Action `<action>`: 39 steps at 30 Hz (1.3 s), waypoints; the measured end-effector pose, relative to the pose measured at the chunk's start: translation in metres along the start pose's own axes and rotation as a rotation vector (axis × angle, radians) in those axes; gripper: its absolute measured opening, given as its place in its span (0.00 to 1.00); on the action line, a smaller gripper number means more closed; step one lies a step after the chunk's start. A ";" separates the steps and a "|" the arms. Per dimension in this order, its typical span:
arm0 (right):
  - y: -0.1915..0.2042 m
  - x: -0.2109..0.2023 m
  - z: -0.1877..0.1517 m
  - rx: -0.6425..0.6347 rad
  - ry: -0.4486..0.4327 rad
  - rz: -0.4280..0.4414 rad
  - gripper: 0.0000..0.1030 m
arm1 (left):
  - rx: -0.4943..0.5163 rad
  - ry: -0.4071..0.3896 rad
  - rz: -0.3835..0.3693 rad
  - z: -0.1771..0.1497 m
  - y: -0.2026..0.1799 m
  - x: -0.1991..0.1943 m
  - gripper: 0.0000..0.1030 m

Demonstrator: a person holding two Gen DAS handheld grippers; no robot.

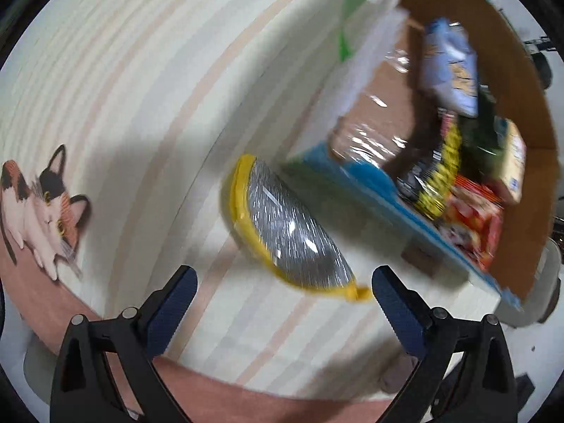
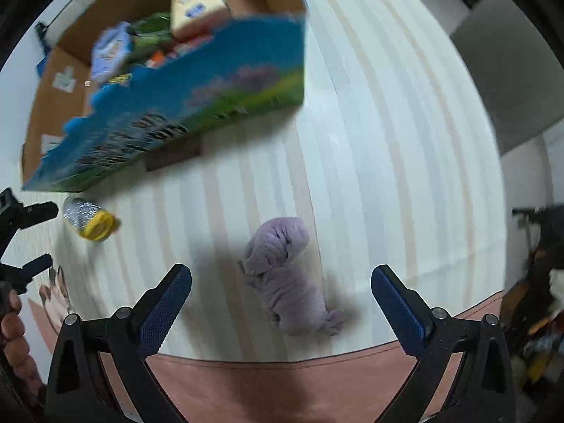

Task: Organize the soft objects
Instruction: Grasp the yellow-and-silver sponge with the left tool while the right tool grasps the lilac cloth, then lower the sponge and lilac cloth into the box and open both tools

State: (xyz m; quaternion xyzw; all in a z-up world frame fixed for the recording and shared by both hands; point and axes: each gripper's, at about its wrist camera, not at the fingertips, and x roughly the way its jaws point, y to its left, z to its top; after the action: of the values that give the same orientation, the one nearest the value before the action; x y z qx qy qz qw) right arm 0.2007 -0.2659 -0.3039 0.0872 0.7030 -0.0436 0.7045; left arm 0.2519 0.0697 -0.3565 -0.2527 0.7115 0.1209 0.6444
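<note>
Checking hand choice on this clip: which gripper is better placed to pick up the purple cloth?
Right. The right gripper is open with the cloth lying between its fingers. The left gripper faces the yellow pouch instead.

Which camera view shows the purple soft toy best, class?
The right wrist view: the purple soft toy lies whole on the striped mat, just ahead of the open right gripper. The left wrist view shows none of it.

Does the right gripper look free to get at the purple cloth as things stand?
Probably yes. The right gripper is open with the purple cloth lying alone on the striped mat ahead of its fingers; nothing stands between.
</note>
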 end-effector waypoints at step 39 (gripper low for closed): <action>0.037 0.077 -0.029 -0.125 0.131 0.033 0.37 | 0.257 -0.129 0.095 -0.075 0.004 -0.020 0.43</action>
State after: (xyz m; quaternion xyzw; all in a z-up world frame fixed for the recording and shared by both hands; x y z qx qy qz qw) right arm 0.1794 -0.2199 -0.3781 0.0575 0.7472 0.0177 0.6619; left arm 0.1863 0.0396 -0.3266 -0.1257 0.6896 0.0751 0.7093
